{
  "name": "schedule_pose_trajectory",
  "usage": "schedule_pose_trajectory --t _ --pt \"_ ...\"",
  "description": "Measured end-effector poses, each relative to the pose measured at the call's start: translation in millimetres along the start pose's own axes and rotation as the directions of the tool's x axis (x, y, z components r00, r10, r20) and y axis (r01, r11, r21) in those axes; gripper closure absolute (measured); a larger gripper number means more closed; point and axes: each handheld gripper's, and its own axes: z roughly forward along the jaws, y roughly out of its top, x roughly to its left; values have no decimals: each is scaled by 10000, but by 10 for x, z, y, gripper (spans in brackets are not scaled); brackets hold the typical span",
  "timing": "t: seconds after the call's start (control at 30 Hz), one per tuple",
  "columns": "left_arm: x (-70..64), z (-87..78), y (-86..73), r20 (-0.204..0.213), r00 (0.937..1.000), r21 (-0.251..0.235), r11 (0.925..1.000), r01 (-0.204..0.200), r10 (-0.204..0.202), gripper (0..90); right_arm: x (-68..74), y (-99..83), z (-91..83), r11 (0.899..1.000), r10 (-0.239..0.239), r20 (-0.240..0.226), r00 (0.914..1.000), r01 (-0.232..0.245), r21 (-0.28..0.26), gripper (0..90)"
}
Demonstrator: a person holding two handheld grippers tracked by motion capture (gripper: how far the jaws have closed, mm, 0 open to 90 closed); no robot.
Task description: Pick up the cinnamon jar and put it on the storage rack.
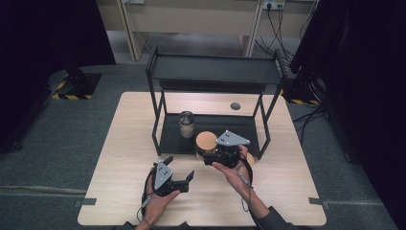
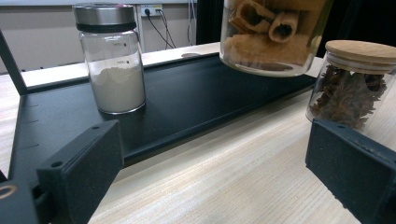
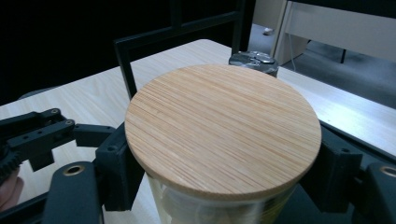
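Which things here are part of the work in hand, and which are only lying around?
In use:
- right gripper, fingers closed around the cinnamon jar with wooden lid, held above the rack's lower shelf
- left gripper, open

Not in use:
- powder jar on the shelf
- star anise jar on the table

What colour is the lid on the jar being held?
Light bamboo-brown lid with fine straight grain lines; the right gripper view shows it best.

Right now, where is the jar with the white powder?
The white powder jar stands upright on the left part of the black rack's lower shelf, behind and left of the wooden-lidded jar.
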Motion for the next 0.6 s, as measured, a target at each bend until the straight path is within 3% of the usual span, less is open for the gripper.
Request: schedule_pose_trajectory --t 0.6 --pt "-1 -1 0 6 10000 -1 10000 -15 15 37 9 109 247 9986 431 994 9941 -458 250 260"
